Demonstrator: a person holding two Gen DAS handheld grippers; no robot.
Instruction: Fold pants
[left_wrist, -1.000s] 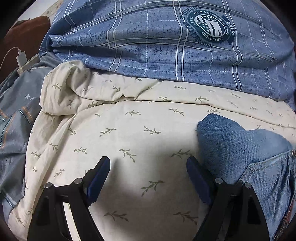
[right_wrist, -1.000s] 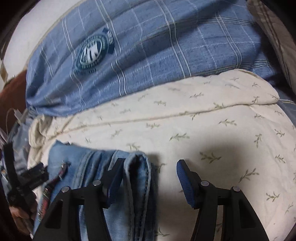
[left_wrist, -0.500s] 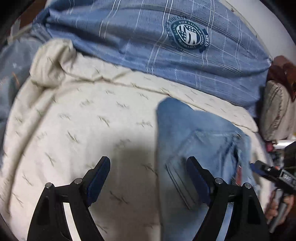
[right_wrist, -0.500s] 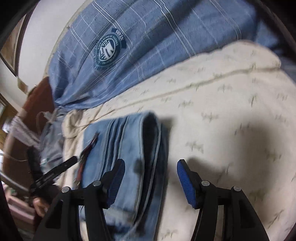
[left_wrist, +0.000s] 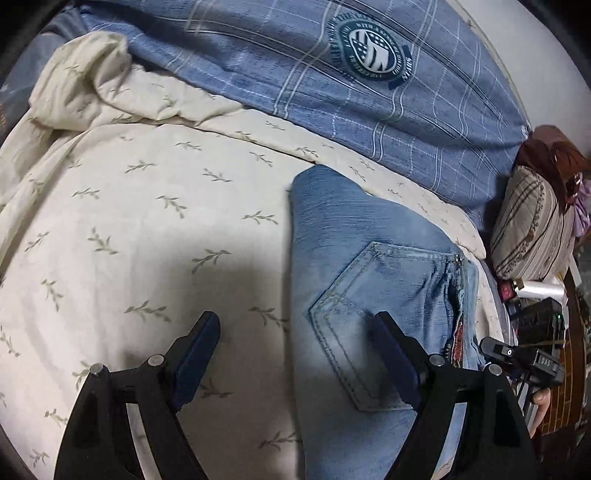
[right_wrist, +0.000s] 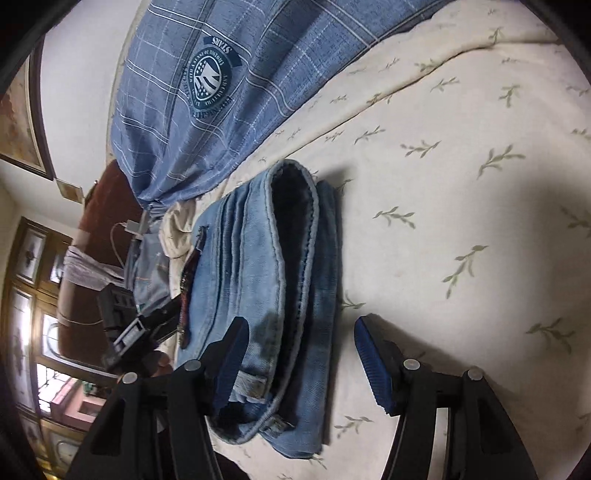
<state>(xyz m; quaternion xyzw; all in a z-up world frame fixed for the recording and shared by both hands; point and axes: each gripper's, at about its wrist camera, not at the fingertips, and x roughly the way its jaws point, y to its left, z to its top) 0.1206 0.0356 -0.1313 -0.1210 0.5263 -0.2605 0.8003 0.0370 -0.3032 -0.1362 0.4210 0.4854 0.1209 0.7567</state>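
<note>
The folded light-blue jeans (left_wrist: 354, 291) lie as a compact bundle on the cream leaf-print bedcover (left_wrist: 147, 221), back pocket up. My left gripper (left_wrist: 299, 350) is open and empty, above the bundle's left edge. In the right wrist view the jeans (right_wrist: 266, 288) show their stacked folds and waistband. My right gripper (right_wrist: 299, 350) is open and empty, its left finger over the bundle's near end. The other gripper shows at the edge of each view: the right one (left_wrist: 521, 358), the left one (right_wrist: 129, 325).
A blue plaid pillow with a round emblem (left_wrist: 369, 62) lies behind the jeans. A striped cushion (left_wrist: 532, 225) and small items on a wooden stand sit at the right. A charger cable (right_wrist: 125, 229) and wooden windows are at the left of the right wrist view.
Both grippers have pulled back and swung round, so more of the folded jeans shows in each view. The jeans lie still and both grippers stay open.
</note>
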